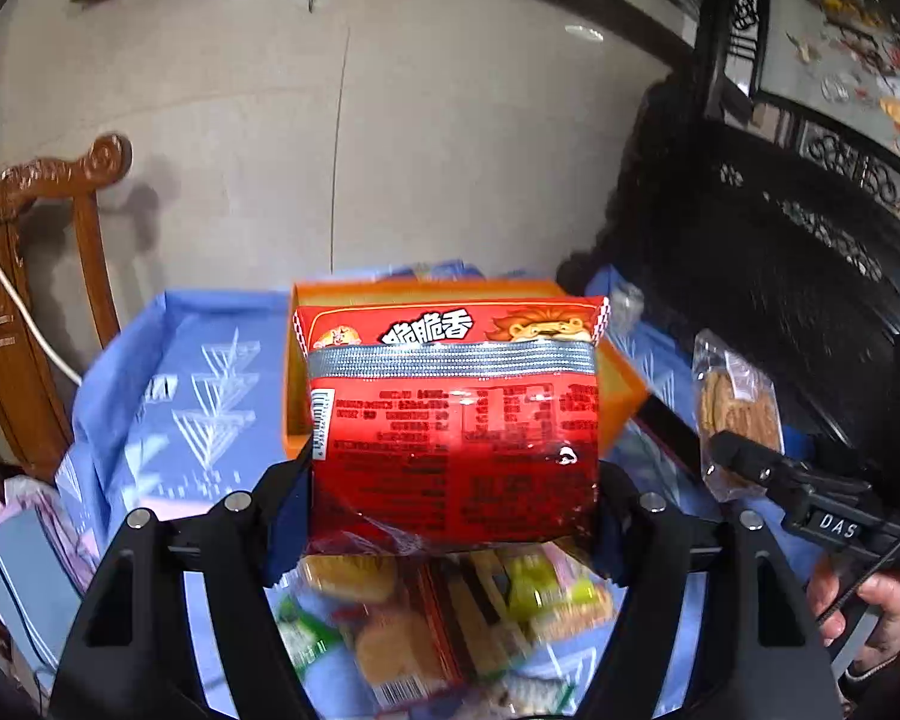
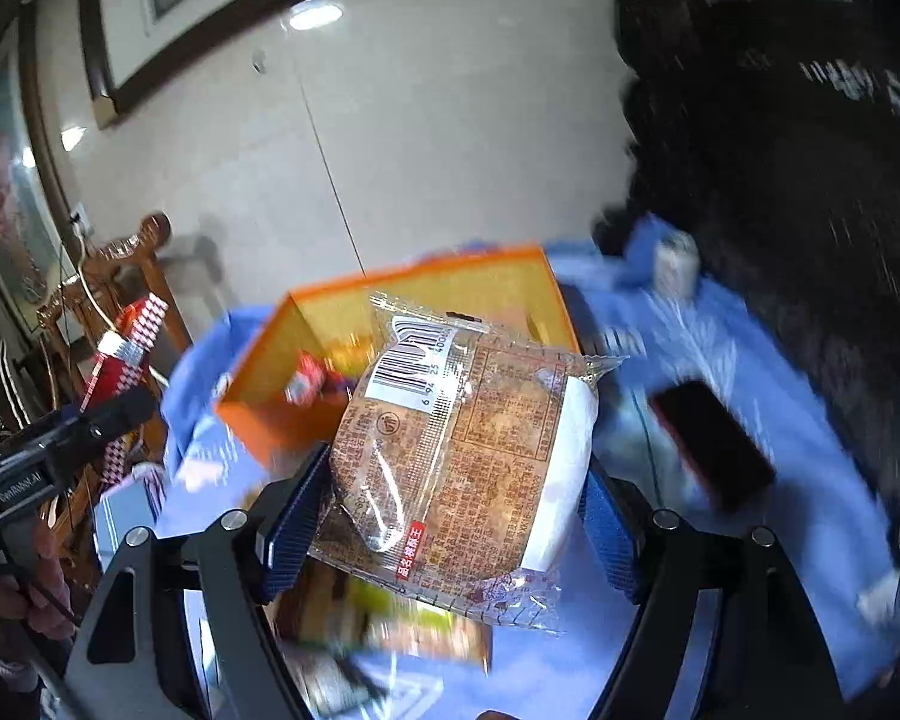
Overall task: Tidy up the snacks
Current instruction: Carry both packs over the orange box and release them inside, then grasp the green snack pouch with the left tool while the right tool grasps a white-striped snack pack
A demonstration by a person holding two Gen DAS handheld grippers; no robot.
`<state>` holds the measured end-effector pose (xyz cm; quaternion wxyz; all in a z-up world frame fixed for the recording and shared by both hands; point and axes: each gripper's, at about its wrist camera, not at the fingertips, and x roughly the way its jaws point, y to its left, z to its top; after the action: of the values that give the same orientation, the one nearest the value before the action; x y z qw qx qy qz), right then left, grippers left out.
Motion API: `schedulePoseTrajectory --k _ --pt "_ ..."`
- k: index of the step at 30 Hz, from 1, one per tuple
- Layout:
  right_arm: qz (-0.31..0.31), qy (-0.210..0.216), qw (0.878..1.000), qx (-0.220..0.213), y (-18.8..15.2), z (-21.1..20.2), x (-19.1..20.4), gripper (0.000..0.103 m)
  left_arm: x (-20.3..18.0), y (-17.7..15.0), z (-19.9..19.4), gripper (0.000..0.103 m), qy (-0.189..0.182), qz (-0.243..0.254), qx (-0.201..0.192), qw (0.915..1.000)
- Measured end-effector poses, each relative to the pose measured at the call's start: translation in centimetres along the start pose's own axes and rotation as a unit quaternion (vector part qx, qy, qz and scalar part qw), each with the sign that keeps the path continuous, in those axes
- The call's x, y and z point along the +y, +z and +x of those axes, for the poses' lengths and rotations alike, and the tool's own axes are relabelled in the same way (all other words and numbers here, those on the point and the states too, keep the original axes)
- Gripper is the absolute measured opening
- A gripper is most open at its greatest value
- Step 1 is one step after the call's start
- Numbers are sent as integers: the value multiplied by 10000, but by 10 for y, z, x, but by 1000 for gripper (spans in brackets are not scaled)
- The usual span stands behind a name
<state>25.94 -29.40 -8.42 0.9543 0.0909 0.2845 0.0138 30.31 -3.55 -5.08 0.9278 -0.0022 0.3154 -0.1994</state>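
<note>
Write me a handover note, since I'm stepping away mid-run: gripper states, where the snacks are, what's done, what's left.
Left gripper: shut on the red snack bag, held above the table.
Right gripper: shut on the clear-wrapped cake, also lifted.
Orange box: ahead on the blue cloth, at least one small packet inside.
Left: put both in, then clear the loose snack pile below the grippers.

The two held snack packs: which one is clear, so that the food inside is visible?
The clear cake pack in the right gripper; the red pack in the left gripper is opaque.
</note>
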Motion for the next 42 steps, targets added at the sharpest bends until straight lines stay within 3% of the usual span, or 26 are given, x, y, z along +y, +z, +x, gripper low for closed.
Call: schedulePoseTrajectory --k 9,11,13,15,17,19,20,25,28,32,35,39,42 --pt "-426 20 9976 -536 76 40 20 77 12 73 38 71 101 -6 -227 9997" --pt "-531 -7 9964 -656 89 51 24 68 14 87 50 71 148 -2 -220 9996" --pt "-588 -44 9955 -736 99 60 28 68 17 98 62 73 172 -5 -226 9996" --pt "-631 5 9957 -672 109 78 31 68 20 108 83 94 383 18 -231 9990" --pt "-495 151 9969 -596 110 80 30 75 27 111 98 95 764 -145 14 9970" --pt "-440 157 9962 -733 102 68 28 91 35 106 90 98 531 -429 -66 9976" --pt "-475 94 9959 -765 97 63 28 92 39 101 83 99 473 -539 -170 9973" --pt "-651 -44 9963 -561 66 42 24 92 50 78 61 99 507 -661 -106 9965" --pt "-692 87 9972 -272 42 33 21 92 52 54 43 99 397 -665 22 9970" --pt "-761 432 9959 241 -5 23 21 92 58 7 23 99 530 -661 203 9962" --pt "-933 799 9894 779 -51 20 29 92 62 -26 10 99 540 -746 383 9950" --pt "-1161 1491 9694 1567 -112 27 51 92 70 -68 -3 99 650 -847 693 9919" --pt "-1522 1669 9558 1882 -143 39 73 92 78 -91 -10 99 752 -930 899 9887"
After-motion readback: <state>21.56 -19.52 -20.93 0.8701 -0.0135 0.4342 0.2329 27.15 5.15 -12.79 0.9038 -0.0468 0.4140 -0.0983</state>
